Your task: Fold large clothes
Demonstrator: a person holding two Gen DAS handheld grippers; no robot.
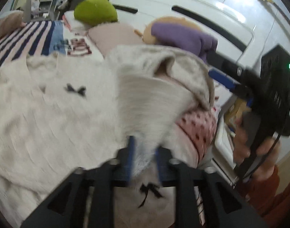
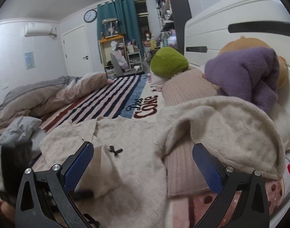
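Cream sweater (image 2: 129,152) on bed (image 2: 114,95): soft, light, floppy.
Left claw (image 1: 144,157) clamped on its edge, lower centre; right claw (image 2: 143,167) apart, empty.

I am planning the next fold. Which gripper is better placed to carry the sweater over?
Left. The left gripper is already shut on the sweater; the right gripper is open and holds nothing.

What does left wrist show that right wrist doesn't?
Left wrist only: the left gripper shut on the cream sweater, and the right gripper from outside, held in a hand.
Right wrist only: the right gripper's open fingers above the sweater, plus wall clock, teal curtain and door.
Both: sweater, green cushion, purple knit, striped blanket.
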